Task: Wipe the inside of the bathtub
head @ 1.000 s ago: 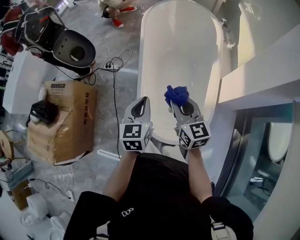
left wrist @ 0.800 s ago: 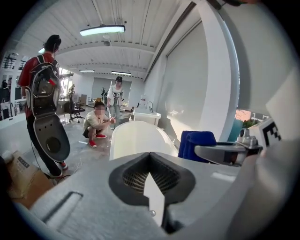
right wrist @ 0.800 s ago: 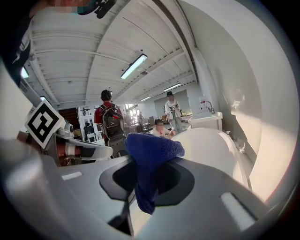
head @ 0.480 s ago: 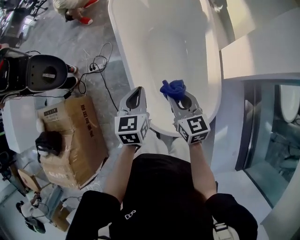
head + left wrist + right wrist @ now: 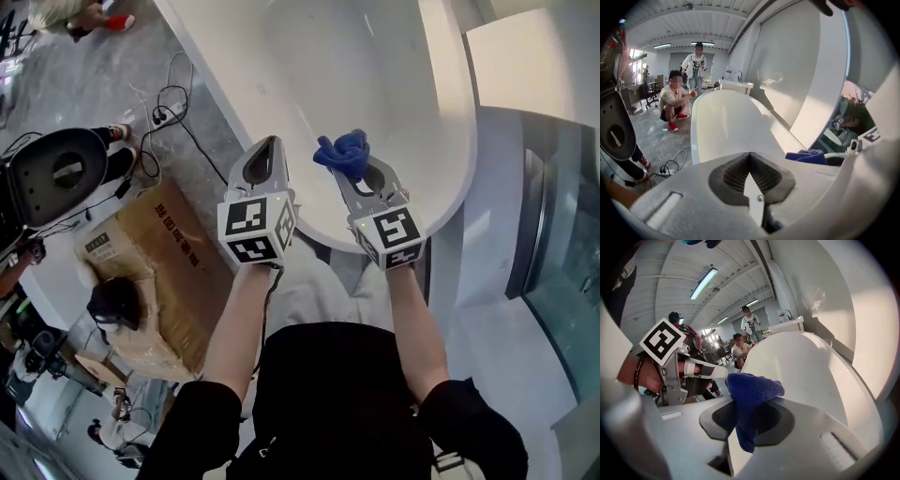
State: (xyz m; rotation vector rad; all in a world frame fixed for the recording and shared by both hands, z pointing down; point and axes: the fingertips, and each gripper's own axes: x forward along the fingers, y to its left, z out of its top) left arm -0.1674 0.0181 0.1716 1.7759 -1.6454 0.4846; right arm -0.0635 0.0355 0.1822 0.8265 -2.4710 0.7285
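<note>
A long white bathtub (image 5: 441, 141) fills the upper middle of the head view, its near rounded end just under both grippers. My right gripper (image 5: 349, 157) is shut on a bunched blue cloth (image 5: 341, 151), held above the tub's near end; the cloth (image 5: 751, 397) hangs between the jaws in the right gripper view. My left gripper (image 5: 267, 150) hovers beside it over the tub's left rim, jaws shut and nothing between them (image 5: 751, 157). The tub's pale inside (image 5: 722, 129) stretches away ahead.
A cardboard box (image 5: 150, 272) stands on the grey floor left of the tub, with a black cable (image 5: 173, 117) and a dark round seat (image 5: 61, 173) beyond. White panels (image 5: 530, 52) and glass (image 5: 562, 216) flank the tub's right. Two people (image 5: 684, 93) are at the far end.
The head view has swung so the tub now slants up-left to right and sits closer. Both grippers have gone forward over its near end, the cloth still held.
</note>
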